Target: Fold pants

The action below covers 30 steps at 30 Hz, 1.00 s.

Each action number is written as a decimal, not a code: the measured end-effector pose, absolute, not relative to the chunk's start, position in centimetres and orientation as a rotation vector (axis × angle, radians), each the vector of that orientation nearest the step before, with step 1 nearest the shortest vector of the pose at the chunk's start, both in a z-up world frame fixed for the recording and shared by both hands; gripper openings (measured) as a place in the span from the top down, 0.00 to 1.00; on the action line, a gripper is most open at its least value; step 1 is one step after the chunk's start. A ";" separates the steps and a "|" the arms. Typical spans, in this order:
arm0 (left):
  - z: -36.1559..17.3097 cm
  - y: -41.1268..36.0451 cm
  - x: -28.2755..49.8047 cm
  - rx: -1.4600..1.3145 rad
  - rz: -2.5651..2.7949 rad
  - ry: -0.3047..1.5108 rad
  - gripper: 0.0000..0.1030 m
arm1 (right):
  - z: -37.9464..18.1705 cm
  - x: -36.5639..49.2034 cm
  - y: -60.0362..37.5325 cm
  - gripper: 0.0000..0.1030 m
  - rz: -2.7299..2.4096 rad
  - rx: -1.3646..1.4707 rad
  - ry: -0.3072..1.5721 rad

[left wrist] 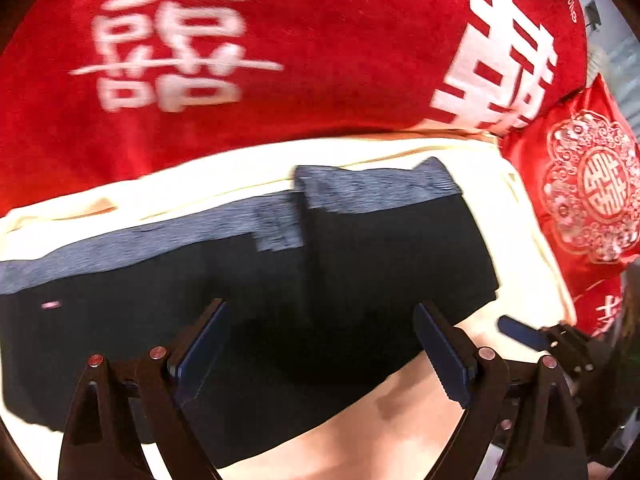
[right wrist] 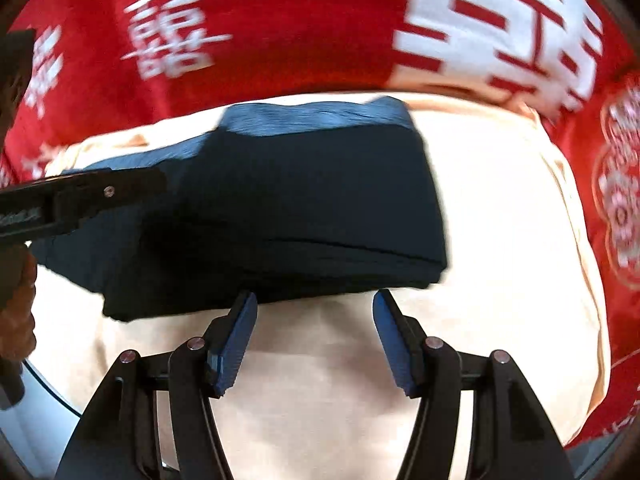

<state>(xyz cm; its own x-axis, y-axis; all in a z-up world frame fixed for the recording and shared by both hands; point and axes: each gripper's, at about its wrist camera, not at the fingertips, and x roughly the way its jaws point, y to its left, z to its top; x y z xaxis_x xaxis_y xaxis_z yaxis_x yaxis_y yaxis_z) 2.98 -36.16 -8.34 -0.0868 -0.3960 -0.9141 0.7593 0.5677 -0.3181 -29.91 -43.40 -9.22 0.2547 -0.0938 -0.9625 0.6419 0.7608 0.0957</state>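
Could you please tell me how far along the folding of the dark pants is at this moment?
The dark navy pants already lie folded into a layered stack on the cream cloth. Nothing is in hand: the left gripper and the right gripper are both open. At most, one more fold or tidying remains.

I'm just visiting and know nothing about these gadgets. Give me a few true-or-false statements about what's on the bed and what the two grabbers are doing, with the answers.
1. The dark pants lie on a cream sheet. True.
2. The right gripper is clamped on the pants. False: its fingers stand apart, at the near edge of the fabric, holding nothing.
3. The left gripper is open above the pants. True.
4. The cloth behind the pants is plain blue. False: it is a red blanket with white characters.
5. A red cushion with a white round pattern sits to the right of the pants. True.
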 end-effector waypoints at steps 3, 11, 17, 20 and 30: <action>-9.6 -37.8 3.2 0.345 -0.975 1.376 0.15 | -9.5 -30.1 -44.1 0.38 -0.544 0.582 1.219; -11.1 -38.8 3.1 0.346 -0.992 1.464 0.52 | -9.4 -32.3 -45.0 0.43 -0.549 0.646 1.192; -9.8 -38.4 2.5 0.311 -1.045 1.493 0.96 | -8.8 -33.6 -45.8 0.53 -0.543 0.698 1.182; -10.2 -36.8 2.1 0.352 -1.002 1.498 0.96 | -8.2 -34.0 -46.1 0.53 -0.541 0.682 1.178; -12.4 -36.0 0.1 0.397 -0.966 1.467 0.96 | -8.3 -30.2 -51.2 0.54 -0.501 0.703 1.094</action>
<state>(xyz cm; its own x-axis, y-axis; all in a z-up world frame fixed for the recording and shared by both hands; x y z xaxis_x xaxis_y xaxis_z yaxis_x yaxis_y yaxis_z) 0.08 -36.03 -12.37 -0.1685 -0.3015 -0.9384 0.7430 0.5867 -0.3220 -30.20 -51.18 -8.33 0.3856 -0.0275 -0.9222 0.6804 0.6836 0.2641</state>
